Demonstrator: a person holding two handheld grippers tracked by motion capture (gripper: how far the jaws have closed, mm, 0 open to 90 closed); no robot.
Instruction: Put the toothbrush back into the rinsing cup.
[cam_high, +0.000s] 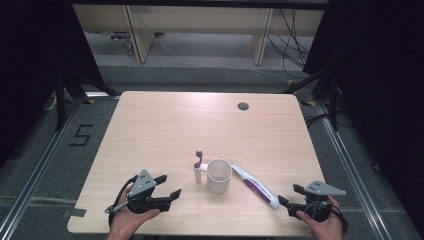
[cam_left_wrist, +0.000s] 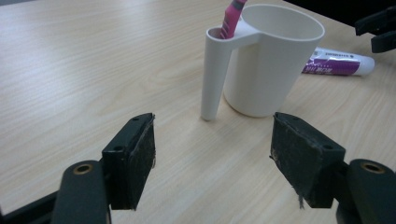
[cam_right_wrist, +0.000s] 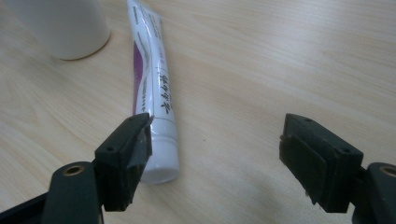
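High view
Table (cam_high: 165, 120): light wood, takes up the middle of the frame.
Cup (cam_high: 219, 175): white, upright, just below the frame's centre.
Handle tube (cam_high: 198, 173): on the cup's left side, with a pink toothbrush (cam_high: 199, 157) standing in it.
Toothpaste tube (cam_high: 255, 185): white and purple, lying flat, running from beside the cup toward the lower right, cap end at the lower right.
Left gripper (cam_high: 167, 186): lower left, in a hand, jaws spread and pointing right toward the cup, nothing between them, near the cup but apart from it.
Right gripper (cam_high: 291, 195): lower right, in a hand, jaws spread and pointing left, just beside the tube's cap end.

Left gripper view
Left gripper (cam_left_wrist: 212, 149): jaws wide apart, bare table between them, holding nothing.
Cup (cam_left_wrist: 275, 60): upper centre-right, beyond the jaws, not touched.
Toothbrush (cam_left_wrist: 231, 18): pink handle rising from the handle tube (cam_left_wrist: 215, 74) at top centre.
Toothpaste tube (cam_left_wrist: 338, 63): right edge, behind the cup.

Right gripper view
Right gripper (cam_right_wrist: 215, 149): jaws wide apart, gripping nothing.
Toothpaste tube (cam_right_wrist: 152, 79): runs from top centre-left down to the left jaw; the cap end lies just inside that jaw; whether they touch I cannot tell.
Cup (cam_right_wrist: 60, 25): upper left corner.
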